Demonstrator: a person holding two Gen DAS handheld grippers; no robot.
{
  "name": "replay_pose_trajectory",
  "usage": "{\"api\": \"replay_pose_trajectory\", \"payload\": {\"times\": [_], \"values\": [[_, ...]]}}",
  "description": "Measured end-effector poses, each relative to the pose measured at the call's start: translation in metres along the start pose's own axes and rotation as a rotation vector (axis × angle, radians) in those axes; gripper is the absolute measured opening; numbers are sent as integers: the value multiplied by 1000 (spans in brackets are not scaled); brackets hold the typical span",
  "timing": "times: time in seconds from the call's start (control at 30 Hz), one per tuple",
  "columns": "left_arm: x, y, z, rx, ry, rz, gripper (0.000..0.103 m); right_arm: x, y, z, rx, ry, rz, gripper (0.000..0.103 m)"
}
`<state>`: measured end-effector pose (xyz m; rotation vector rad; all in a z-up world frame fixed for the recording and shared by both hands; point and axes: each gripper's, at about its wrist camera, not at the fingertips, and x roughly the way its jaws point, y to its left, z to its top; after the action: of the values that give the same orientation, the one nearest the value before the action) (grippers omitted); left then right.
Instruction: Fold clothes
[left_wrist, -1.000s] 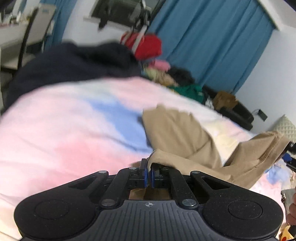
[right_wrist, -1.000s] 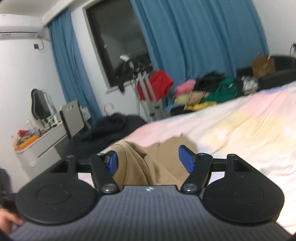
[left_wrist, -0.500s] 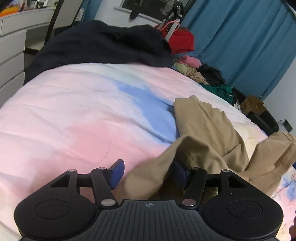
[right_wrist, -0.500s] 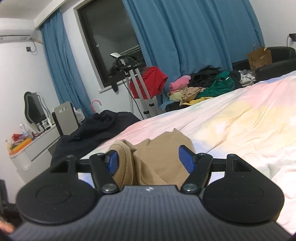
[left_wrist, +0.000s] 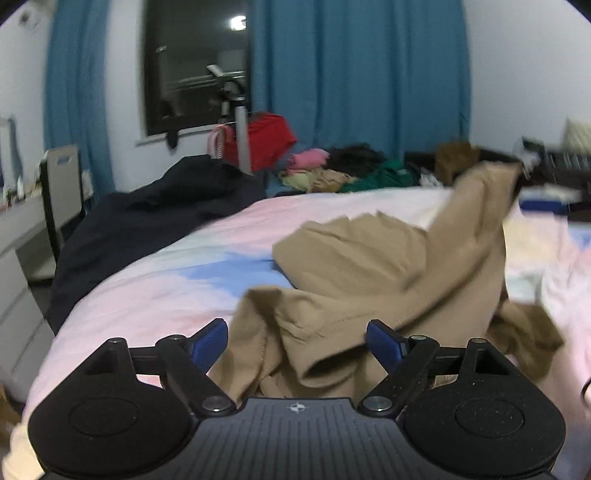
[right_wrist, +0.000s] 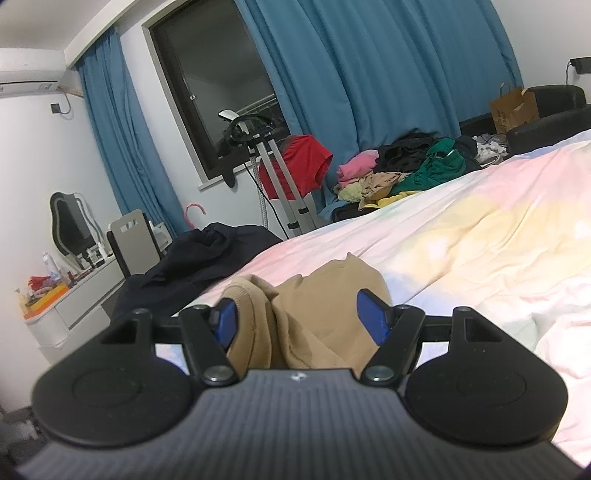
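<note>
Left wrist view: taken low over bed (left_wrist: 140, 295), faced along it toward blue curtains (left_wrist: 354, 74) and window (left_wrist: 192, 66); tan garment (left_wrist: 369, 266) seen close, lower centre of frame. Right wrist view: taken low, tilted, faced same way; window (right_wrist: 221, 92) at upper centre. Shared by both: tan garment (right_wrist: 332, 295), dark clothing heap (left_wrist: 155, 210) (right_wrist: 199, 258), red garment (left_wrist: 269, 136) (right_wrist: 303, 162).

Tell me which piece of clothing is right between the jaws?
The tan garment, crumpled on the pastel bedspread. The dark navy one lies at the bed's far edge; the red one hangs by the window.
</note>
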<state>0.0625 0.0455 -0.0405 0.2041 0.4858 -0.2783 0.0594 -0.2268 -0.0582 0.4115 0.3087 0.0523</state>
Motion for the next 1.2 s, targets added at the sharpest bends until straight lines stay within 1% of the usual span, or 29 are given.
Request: {"api": "replay_pose_trajectory", "payload": {"times": [0.13,0.23,0.37,0.43,0.53,0.57,0.63,0.67,0.77,0.83,0.93,1.03,1.07,1.13,1.2], "values": [[6,-13,-7,86,12,69,83,-3,0,0,7,-12,-4,70],[6,-22,-12,152,3,111,83,-6,0,0,13,-19,-4,70],[10,-19,-12,115,-5,161,83,-9,2,-3,5,-23,0,70],[19,-14,-12,82,-16,210,84,-10,2,-4,-2,-27,1,70],[34,-3,-10,41,12,292,85,-11,4,-8,-21,-36,-7,70],[37,1,-9,27,16,316,85,-11,5,-10,-35,-41,-17,70],[36,6,-8,5,2,368,85,-7,7,-17,-85,-48,-65,70],[34,9,-6,-5,-15,389,85,-5,9,-20,-112,-50,-92,70],[21,17,1,-34,-83,439,85,8,10,-30,-159,-9,-151,70],[8,22,5,-77,-132,454,86,4,13,-28,-154,-36,-149,70],[-12,30,13,-157,-189,439,88,-6,19,-22,-139,-90,-135,70],[-42,36,30,-238,-255,433,88,-16,24,-16,-124,-143,-122,70],[-55,38,38,-275,-284,425,88,-23,28,-10,-124,-168,-112,70],[-83,44,56,-354,-339,407,89,-45,43,8,-161,-249,-81,70],[-109,51,77,-428,-369,390,89,-68,59,26,-210,-326,-52,70]]}}
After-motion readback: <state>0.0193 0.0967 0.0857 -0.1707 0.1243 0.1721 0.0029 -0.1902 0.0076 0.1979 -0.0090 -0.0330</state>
